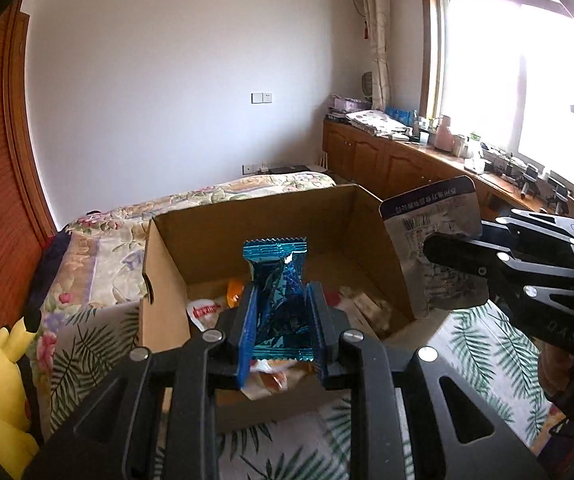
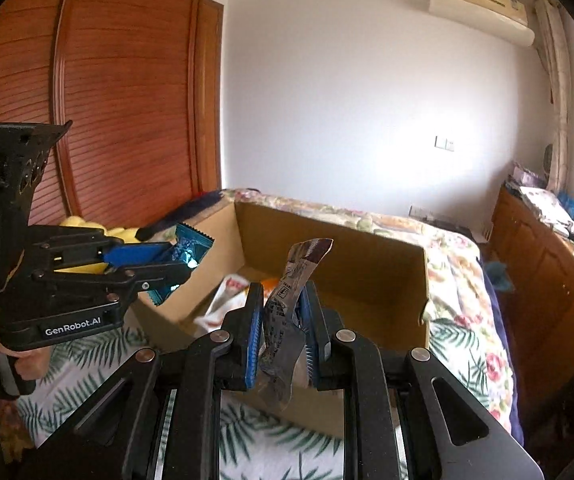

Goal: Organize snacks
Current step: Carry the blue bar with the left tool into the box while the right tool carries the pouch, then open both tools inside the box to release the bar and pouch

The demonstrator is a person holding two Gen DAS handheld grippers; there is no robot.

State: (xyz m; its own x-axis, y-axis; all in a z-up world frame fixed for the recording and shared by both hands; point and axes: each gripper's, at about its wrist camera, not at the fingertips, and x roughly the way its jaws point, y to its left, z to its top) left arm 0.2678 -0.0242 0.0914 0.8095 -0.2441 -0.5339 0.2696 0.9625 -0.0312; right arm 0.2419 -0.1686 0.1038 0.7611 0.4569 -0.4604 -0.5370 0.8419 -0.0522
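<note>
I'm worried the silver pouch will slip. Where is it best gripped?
Keep the right gripper across the flat middle of the silver pouch, from its lower end; it stands upright and thin, so the pads meet both broad faces.

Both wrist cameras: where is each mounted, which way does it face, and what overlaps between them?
Left wrist: on the left gripper, facing the cardboard box; holds the blue packet; right gripper at right.
Right wrist: on the right gripper, facing the same box; holds the grey pouch; left gripper at left.
Shared: box, bed, both snacks.
</note>
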